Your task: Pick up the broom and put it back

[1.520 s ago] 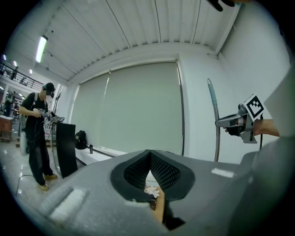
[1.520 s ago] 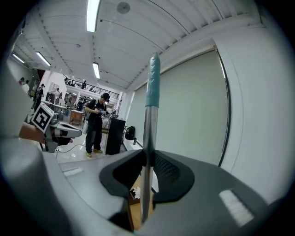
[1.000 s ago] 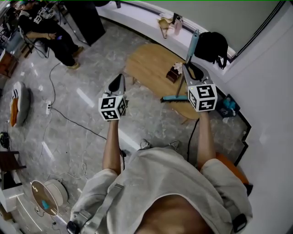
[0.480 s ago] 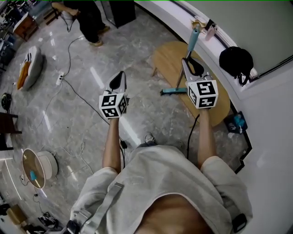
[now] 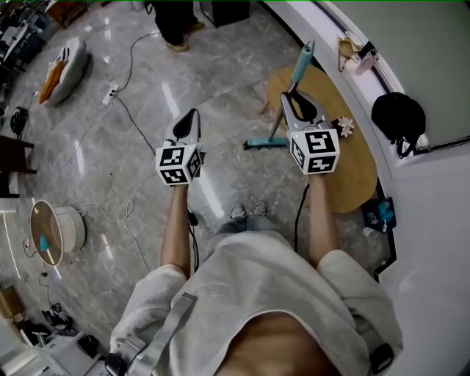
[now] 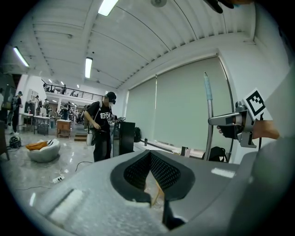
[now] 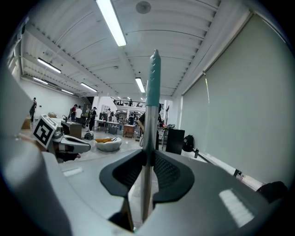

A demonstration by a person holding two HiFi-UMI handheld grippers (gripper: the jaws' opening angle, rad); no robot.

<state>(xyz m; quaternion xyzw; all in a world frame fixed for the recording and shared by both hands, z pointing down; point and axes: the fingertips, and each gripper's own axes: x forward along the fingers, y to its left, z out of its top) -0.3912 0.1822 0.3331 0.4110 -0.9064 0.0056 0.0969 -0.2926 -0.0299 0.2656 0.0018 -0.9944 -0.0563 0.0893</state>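
Note:
The broom has a grey pole [image 5: 283, 117], a teal grip [image 5: 302, 57] at the top and a teal head [image 5: 266, 143] that hangs over the floor just left of the table. My right gripper [image 5: 292, 97] is shut on the pole, which stands upright between the pads in the right gripper view, pole [image 7: 148, 138] below and teal grip [image 7: 154, 78] above. My left gripper [image 5: 192, 116] is held level beside it, shut, with nothing in it [image 6: 150, 156]. The left gripper view shows the broom [image 6: 208, 120] and the right gripper [image 6: 230, 122] off to its right.
A round wooden table [image 5: 352, 176] stands at the right by a white window ledge [image 5: 382, 73] with a black bag [image 5: 399, 117]. A person [image 5: 172, 22] stands at the top. Cables and a power strip [image 5: 112, 92] cross the marble floor. A cushion [image 5: 62, 66] and a round stand [image 5: 51, 231] sit at the left.
The whole view has swung round, so the table has shifted toward the right. Both grippers moved with it. The broom stays in the right gripper, its head now over the floor.

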